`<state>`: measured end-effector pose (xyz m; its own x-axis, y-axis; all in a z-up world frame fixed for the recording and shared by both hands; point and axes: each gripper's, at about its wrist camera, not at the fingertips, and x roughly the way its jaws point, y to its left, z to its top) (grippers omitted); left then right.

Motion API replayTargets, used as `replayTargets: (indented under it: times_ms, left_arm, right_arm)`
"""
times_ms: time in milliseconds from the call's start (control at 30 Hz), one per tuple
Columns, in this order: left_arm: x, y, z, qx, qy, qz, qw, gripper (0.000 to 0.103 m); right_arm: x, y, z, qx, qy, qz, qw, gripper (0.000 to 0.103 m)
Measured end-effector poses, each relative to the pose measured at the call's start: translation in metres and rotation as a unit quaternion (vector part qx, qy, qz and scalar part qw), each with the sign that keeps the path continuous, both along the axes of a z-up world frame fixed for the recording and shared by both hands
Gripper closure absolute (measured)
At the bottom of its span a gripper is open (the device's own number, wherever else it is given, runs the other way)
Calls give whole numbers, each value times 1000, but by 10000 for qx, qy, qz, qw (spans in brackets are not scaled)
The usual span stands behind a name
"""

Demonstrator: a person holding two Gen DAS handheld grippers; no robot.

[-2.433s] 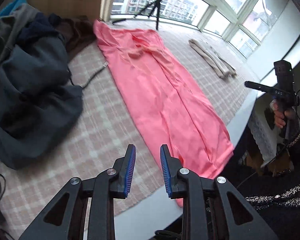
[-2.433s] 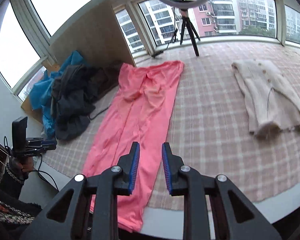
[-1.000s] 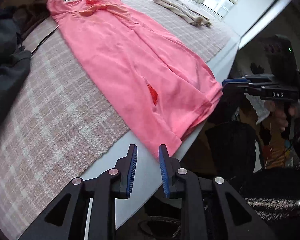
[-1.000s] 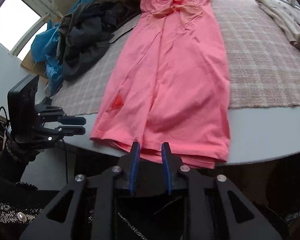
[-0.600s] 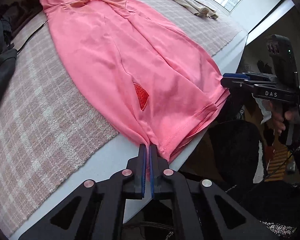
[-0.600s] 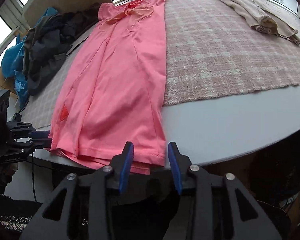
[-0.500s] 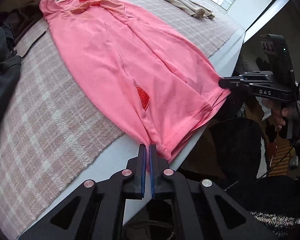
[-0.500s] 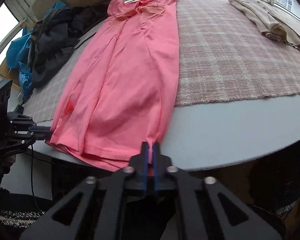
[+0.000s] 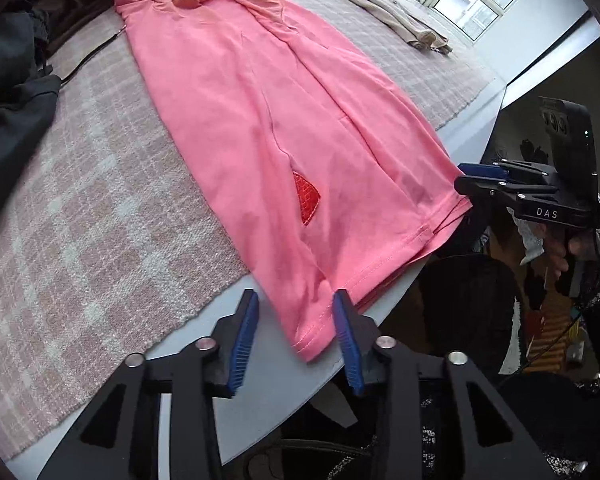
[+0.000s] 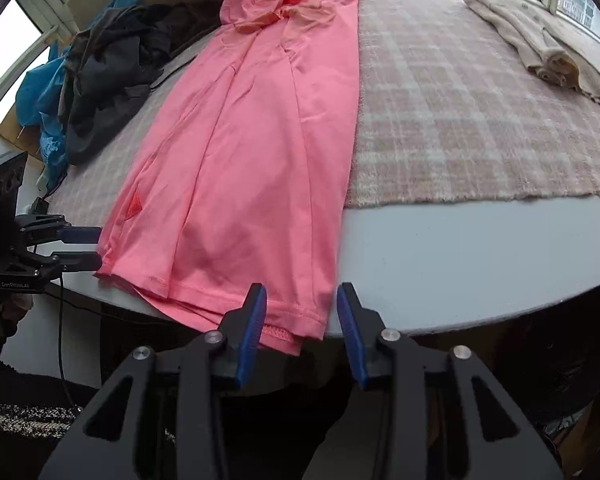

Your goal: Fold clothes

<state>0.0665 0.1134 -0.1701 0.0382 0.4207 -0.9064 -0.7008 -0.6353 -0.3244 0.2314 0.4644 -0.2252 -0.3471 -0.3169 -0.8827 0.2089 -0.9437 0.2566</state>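
Left wrist view: the pink T-shirt (image 9: 260, 120) lies lengthwise on the checked blanket (image 9: 80, 200), sides folded in to a narrow strip, hem hanging over the table edge (image 9: 228, 312). The left gripper (image 9: 296, 330) is spread wide, one hem corner between its fingers, ungripped. The crosswise folds remain.

Right wrist view: the right gripper (image 10: 300, 324) is likewise released around the shirt's other hem corner. A beige cardigan (image 10: 540, 48) lies right of the shirt, a dark clothes heap (image 10: 108, 76) left; neither blocks it.
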Motion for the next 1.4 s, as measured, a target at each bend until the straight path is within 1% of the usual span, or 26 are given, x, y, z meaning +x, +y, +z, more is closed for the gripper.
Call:
replayTargets:
  times_ms: [33,100,133,233,333,433,500,600,667,733,767,800,833,867,933,967,1033,1067,1100,1167,1200,1233,1300,1333,1367,1400]
  left_arm:
    - [0,3,-1,15,-21,-33,10000,101]
    - [-1,8,2,104,-43,-67,9999,101]
    - [-3,10,7,207,-71,-68,9997,101]
    - [-21,8,27,448,-40,80,9990,101]
    - [-50,1,51,625,95,364,9973,101]
    - [-80,-7,75,802,230,647,9944,101]
    - [-105,0,80,791,439,742,9931,101]
    - [-146,16,82,721,799,846,9906,101]
    - [-156,22,80,613,945,858,9899,101]
    - [-162,26,76,490,1064,854,9894,95]
    - [-164,28,74,428,1123,851,9891,97]
    - [-167,30,73,366,1182,849,9887,96]
    - [-170,33,71,304,1241,847,9882,96]
    - [-173,35,69,242,1301,844,9876,94]
    - [-178,39,65,117,1419,839,9863,81]
    - [-181,41,64,55,1477,837,9855,80]
    - [-187,46,60,-69,1595,831,9837,80]
    - [-190,48,58,-131,1653,829,9827,80]
    - [-187,54,54,-265,1785,669,9813,75]
    - [-174,73,43,-638,2151,113,9744,74]
    - [-171,80,37,-775,2181,-67,9728,74]
    - [-174,85,32,-768,2055,-115,9756,74]
    - [-186,90,26,-639,1790,-35,9818,74]
    - [-198,93,23,-627,1723,117,9830,73]
    - [-210,95,21,-614,1656,269,9839,73]
    - [-224,90,22,-589,1621,612,9831,73]
  right_arm:
    - [-1,-2,-3,-65,-48,88,9999,67]
    - [-1,-7,-8,-146,-44,235,9996,92]
    - [-3,-8,-11,-226,-120,313,9992,100]
    - [-9,1,-9,-719,-233,316,9966,100]
    - [-20,18,12,-1423,-142,246,9894,100]
    - [-49,37,33,-1935,-22,114,9810,100]
    - [-76,50,43,-2250,32,37,9744,100]
    - [-135,55,53,-2245,196,83,9742,100]
    - [-176,49,56,-2126,294,182,9765,100]
    - [-221,43,42,-2052,60,225,9784,100]
    - [-243,39,35,-1984,-79,232,9798,99]
    - [-266,36,22,-1708,-369,134,9845,97]
    - [-284,36,9,-1422,-680,-33,9875,89]
    - [-295,41,1,-1310,-908,-212,9870,81]
    - [-297,57,1,-1696,-860,-352,9811,79]
    - [-297,65,1,-1864,-813,-395,9783,77]
    - [-284,69,13,-1869,-434,-100,9814,77]
    - [-277,65,16,-1774,-321,213,9834,77]
    - [-270,57,17,-1596,-298,562,9851,77]
    - [-259,40,14,-1220,-348,1213,9845,77]
    - [-257,32,10,-1177,-458,1472,9810,77]
    - [-255,25,5,-1132,-567,1731,9767,78]
    - [-253,8,-5,-1093,-779,2185,9666,78]
    - [-254,0,-10,-1078,-867,2374,9615,78]
    - [-260,-9,-13,-972,-853,2471,9603,78]
    - [-267,-17,-15,-866,-814,2540,9599,78]
